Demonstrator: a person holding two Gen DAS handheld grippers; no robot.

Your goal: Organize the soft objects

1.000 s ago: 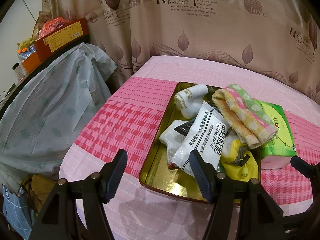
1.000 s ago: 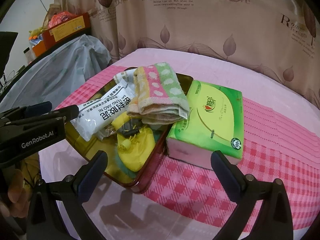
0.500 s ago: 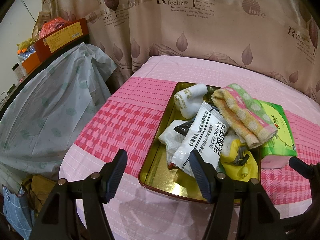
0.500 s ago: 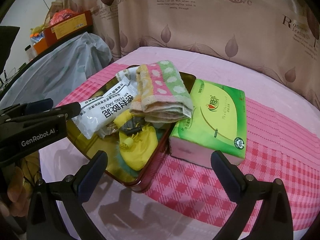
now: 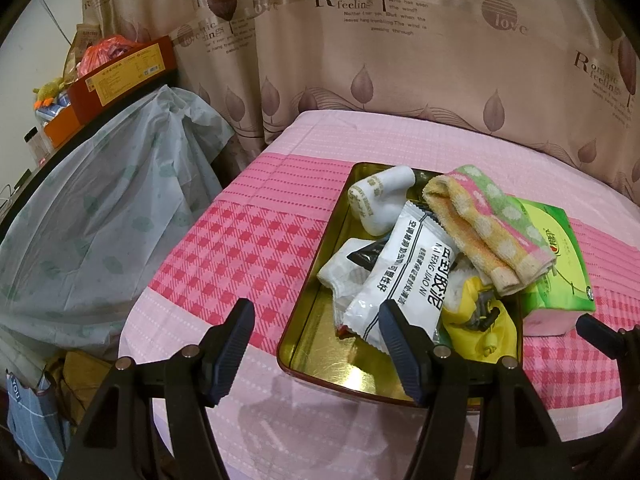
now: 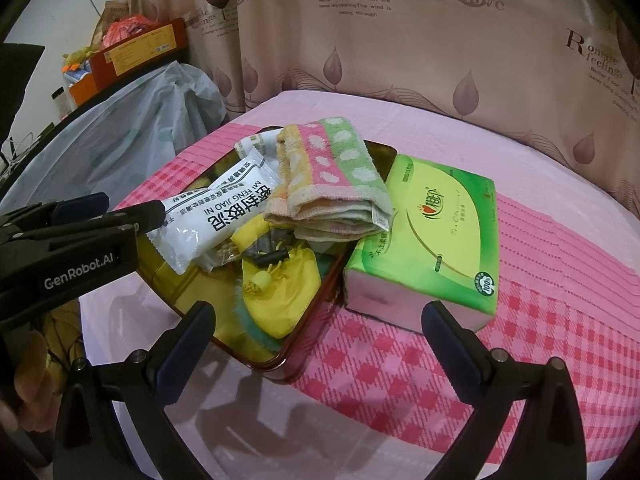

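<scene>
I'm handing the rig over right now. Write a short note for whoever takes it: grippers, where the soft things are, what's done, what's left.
Left gripper: open, empty, over the tray's near left corner.
Right gripper: open, empty, near the tissue pack.
Gold tray holds a white packet, white sock, folded towel and yellow pouch, piled loosely.
Green tissue pack sits on the pink cloth, against the tray's right side.
Done: nothing is in either gripper.
Left: sort the pile.

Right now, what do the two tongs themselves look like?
Both tongs, left and right, are matte black plastic with two angular fingers carrying ribbed dark blue pads and small silver screws. In the right wrist view, the left one's body shows white "GenRobot.AI" lettering.
</scene>
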